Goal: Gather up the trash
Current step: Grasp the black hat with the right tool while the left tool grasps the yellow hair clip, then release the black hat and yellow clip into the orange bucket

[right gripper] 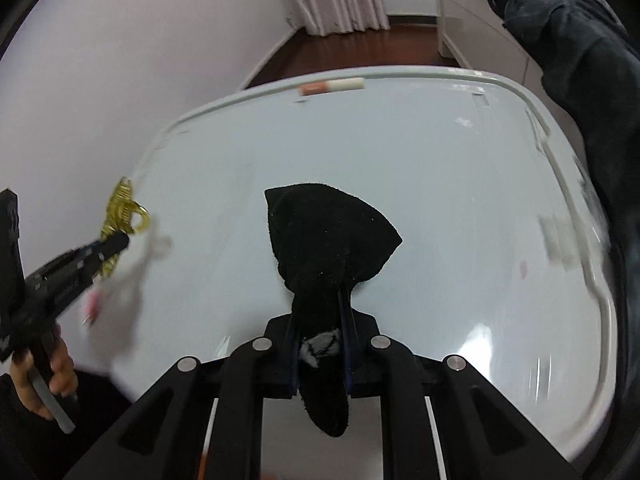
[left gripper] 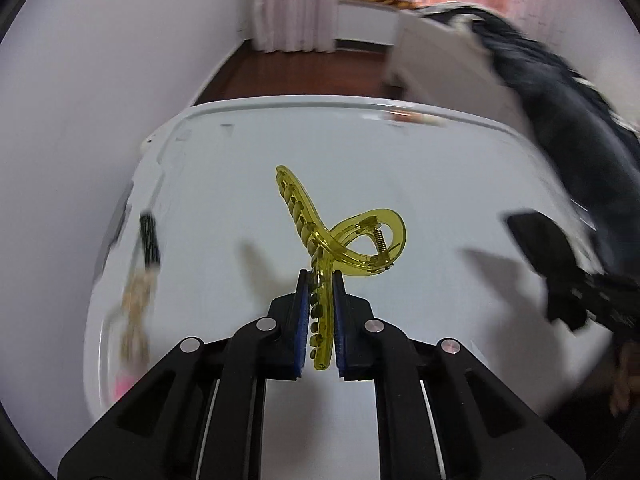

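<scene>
My left gripper (left gripper: 319, 280) is shut on a translucent yellow hair claw clip (left gripper: 340, 236) and holds it above the white table (left gripper: 420, 168). My right gripper (right gripper: 320, 300) is shut on a black sock (right gripper: 328, 236) and holds it above the same table (right gripper: 440, 180). In the right wrist view the left gripper (right gripper: 116, 242) shows at the left with the yellow clip (right gripper: 120, 208), blurred. In the left wrist view the right gripper's black sock (left gripper: 540, 240) shows at the right edge.
A blurred dark-and-gold object (left gripper: 142, 272) and something pink (left gripper: 122, 388) lie at the table's left side. An orange-and-white stick (right gripper: 332, 86) lies at the far edge. Small scraps (right gripper: 560, 240) lie at the right. Dark clothing (right gripper: 580, 60) hangs at the right.
</scene>
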